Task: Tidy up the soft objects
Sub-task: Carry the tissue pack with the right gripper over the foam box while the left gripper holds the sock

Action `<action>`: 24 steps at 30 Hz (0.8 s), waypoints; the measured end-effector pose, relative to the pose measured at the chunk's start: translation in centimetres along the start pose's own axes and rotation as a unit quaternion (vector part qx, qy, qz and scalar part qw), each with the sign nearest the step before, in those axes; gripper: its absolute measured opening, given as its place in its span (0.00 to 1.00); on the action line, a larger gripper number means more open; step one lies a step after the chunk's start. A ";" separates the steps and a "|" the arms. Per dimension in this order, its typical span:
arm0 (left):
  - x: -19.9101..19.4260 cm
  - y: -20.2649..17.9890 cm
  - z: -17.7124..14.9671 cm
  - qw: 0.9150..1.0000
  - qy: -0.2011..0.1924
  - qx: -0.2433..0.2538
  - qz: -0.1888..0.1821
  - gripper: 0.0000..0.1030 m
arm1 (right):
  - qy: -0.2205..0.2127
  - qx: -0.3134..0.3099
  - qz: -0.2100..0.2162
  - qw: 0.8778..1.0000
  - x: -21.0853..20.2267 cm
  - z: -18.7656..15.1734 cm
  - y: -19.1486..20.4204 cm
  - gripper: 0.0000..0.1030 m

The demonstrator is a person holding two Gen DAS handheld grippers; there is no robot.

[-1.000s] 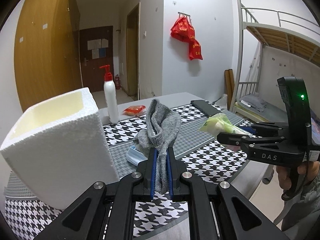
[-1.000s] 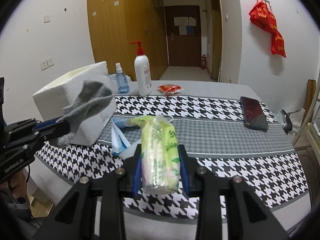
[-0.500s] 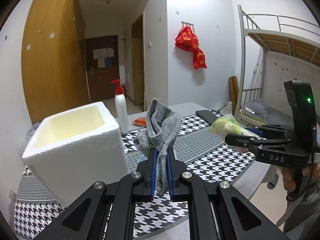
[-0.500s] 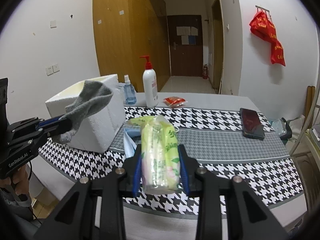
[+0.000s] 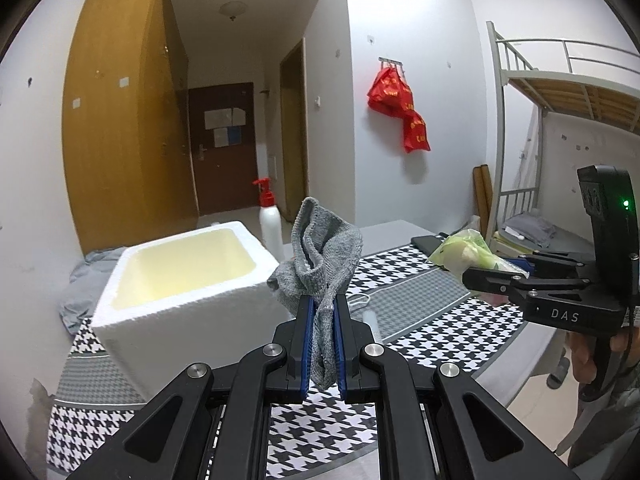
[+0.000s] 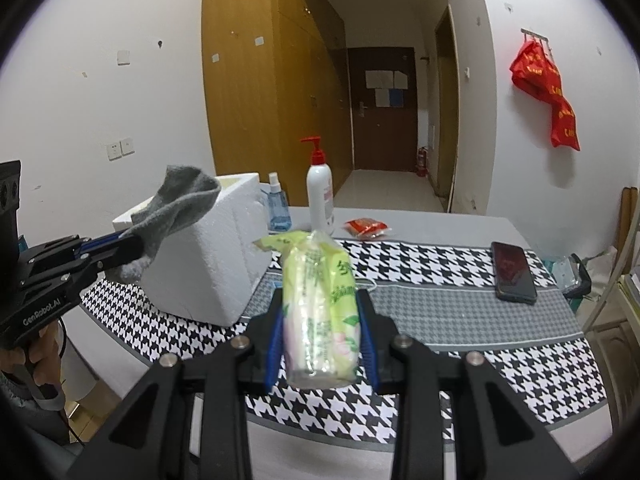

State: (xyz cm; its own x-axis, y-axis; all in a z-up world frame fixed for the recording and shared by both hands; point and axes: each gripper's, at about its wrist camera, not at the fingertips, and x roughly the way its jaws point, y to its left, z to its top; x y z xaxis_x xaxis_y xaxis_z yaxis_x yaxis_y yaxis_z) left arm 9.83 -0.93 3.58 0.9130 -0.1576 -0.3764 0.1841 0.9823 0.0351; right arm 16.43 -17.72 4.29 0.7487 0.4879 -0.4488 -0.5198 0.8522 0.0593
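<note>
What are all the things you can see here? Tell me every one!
sock: 1, grey, held up in the left gripper
tissue pack: 1, yellow-green, held in the right gripper
foam box: 1, white, open, on the table's left
pump bottle: 1, white with red top, behind the box
spray bottle: 1, blue, beside the pump bottle
snack packet: 1, red, far side of the table
phone: 1, black, table's right
tablecloth: 1, black-and-white houndstooth
bags: red, hanging on the wall
left gripper: 1, black, shut on the sock
right gripper: 1, black, shut on the tissue pack
</note>
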 end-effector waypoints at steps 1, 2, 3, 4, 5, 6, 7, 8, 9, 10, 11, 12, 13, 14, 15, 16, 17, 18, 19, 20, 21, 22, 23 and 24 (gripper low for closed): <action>-0.2 0.1 0.0 1.000 -0.002 0.000 0.002 0.10 | -0.002 -0.001 0.002 1.000 0.0 0.1 0.1 0.36; -0.4 0.2 0.0 1.000 -0.004 0.000 0.004 0.10 | -0.002 -0.001 0.004 1.000 0.0 0.2 0.2 0.36; -0.5 0.3 0.0 1.000 -0.006 -0.001 0.008 0.10 | -0.003 -0.001 0.005 1.000 0.1 0.3 0.2 0.36; -0.7 0.5 0.0 1.000 -0.007 -0.003 0.011 0.10 | -0.005 -0.003 0.008 1.000 0.1 0.4 0.4 0.36; -0.8 0.6 0.0 1.000 -0.008 -0.004 0.014 0.10 | -0.006 -0.004 0.010 1.000 0.1 0.5 0.5 0.36; -1.0 0.8 -0.1 1.000 -0.008 -0.006 0.017 0.10 | -0.007 -0.005 0.012 1.000 0.2 0.6 0.7 0.36; -1.1 1.0 -0.1 1.000 -0.009 -0.008 0.022 0.10 | -0.009 -0.008 0.015 1.000 0.3 0.7 0.8 0.36; -1.3 1.2 -0.1 1.000 -0.010 -0.010 0.025 0.10 | -0.010 -0.010 0.017 1.000 0.4 0.8 1.0 0.36; -1.4 1.4 -0.2 0.999 -0.011 -0.011 0.029 0.10 | -0.011 -0.012 0.020 1.000 0.4 1.0 1.2 0.36; -1.6 1.6 -0.2 0.999 -0.013 -0.013 0.033 0.10 | -0.013 -0.015 0.024 1.000 0.5 1.2 1.4 0.36; -1.8 1.8 -0.2 0.999 -0.014 -0.016 0.037 0.10 | -0.014 -0.016 0.026 0.999 0.5 1.3 1.6 0.36; -2.0 2.1 -0.3 0.999 -0.015 -0.017 0.041 0.10 | -0.016 -0.018 0.030 0.999 0.6 1.5 1.8 0.36; -2.2 2.3 -0.3 0.999 -0.016 -0.020 0.046 0.10 | -0.018 -0.022 0.034 0.999 0.7 1.7 2.0 0.36; -2.4 2.6 -0.4 0.998 -0.016 -0.022 0.051 0.10 | -0.019 -0.025 0.038 0.999 0.8 2.0 2.3 0.36; -2.5 2.7 -0.4 0.998 -0.017 -0.024 0.054 0.10 | -0.019 -0.028 0.041 0.999 1.0 2.1 2.6 0.36; -2.7 2.9 -0.5 0.998 -0.017 -0.027 0.058 0.10 | -0.020 -0.031 0.045 0.998 1.0 2.3 2.8 0.36; -2.8 3.1 -0.4 0.998 -0.018 -0.028 0.061 0.10 | -0.020 -0.034 0.048 0.998 1.2 2.4 3.1 0.36; -3.0 3.3 -0.5 0.997 -0.019 -0.029 0.066 0.10 | -0.021 -0.036 0.051 0.998 1.3 2.6 3.3 0.36; -3.1 3.5 -0.5 0.997 -0.019 -0.031 0.070 0.10 | -0.021 -0.039 0.055 0.998 1.5 2.8 3.6 0.36; -3.2 3.7 -0.5 0.997 -0.019 -0.034 0.074 0.10 | -0.021 -0.042 0.059 0.997 1.7 3.0 3.8 0.36; -3.3 4.0 -0.6 0.996 -0.019 -0.037 0.079 0.10 | -0.021 -0.044 0.062 0.997 1.9 3.1 4.0 0.36; -3.4 4.3 -0.6 0.996 -0.018 -0.040 0.083 0.10 | -0.021 -0.046 0.066 0.997 2.2 3.3 4.3 0.36; -3.6 4.6 -0.7 0.995 -0.018 -0.042 0.088 0.10 | -0.020 -0.047 0.070 0.996 2.4 3.4 4.5 0.36; -3.7 4.8 -0.8 0.995 -0.018 -0.044 0.092 0.10 | -0.020 -0.049 0.074 0.996 2.6 3.6 4.8 0.36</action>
State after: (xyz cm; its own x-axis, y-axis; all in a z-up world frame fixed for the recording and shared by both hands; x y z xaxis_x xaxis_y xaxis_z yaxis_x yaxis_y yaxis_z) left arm 7.07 4.47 4.38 0.9410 0.0245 -0.3375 -0.0193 0.9996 0.0188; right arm 17.39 -11.69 6.58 0.6761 0.6150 -0.4058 -0.6614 0.7493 0.0336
